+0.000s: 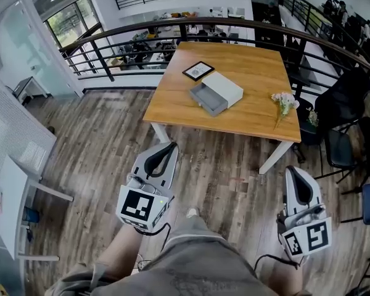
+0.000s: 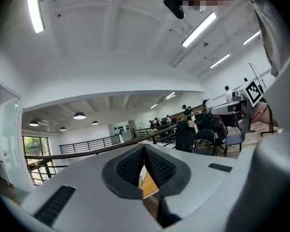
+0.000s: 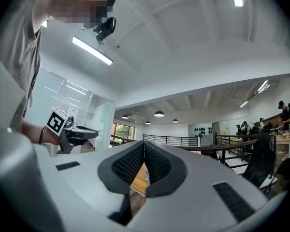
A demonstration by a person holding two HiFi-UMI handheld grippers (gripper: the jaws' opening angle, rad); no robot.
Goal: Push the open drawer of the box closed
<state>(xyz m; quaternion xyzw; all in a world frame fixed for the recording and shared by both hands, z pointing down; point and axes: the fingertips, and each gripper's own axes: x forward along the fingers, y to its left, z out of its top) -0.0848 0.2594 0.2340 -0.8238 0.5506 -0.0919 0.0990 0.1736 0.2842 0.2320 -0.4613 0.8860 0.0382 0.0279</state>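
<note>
In the head view the box (image 1: 225, 88) lies just above the centre of the frame on the wooden table (image 1: 259, 60): a flat white case set at a slant, its grey drawer (image 1: 208, 98) pulled out toward the lower left, empty as far as can be told. A dark framed picture (image 1: 198, 71) lies just beside it at the upper left, and a sprig of flowers (image 1: 285, 102) lies well apart at the right. Both tools hang low in the frame, over the floor and well apart from the table: the left gripper (image 1: 170, 145) at lower left, the right gripper (image 1: 294, 171) at lower right. The approach has yet to be made. A good push would probably meet the drawer's front face squarely and run along the slant of the case, lest the box slide or turn. In the left gripper view the left gripper (image 2: 144, 146) has its ribbed pads (image 2: 130, 166) pressed together on nothing, a blunt tip that suits pushing; the box cannot be made out. In the right gripper view the right gripper (image 3: 144, 144) is likewise pressed together and empty, free to steady the case.
</note>
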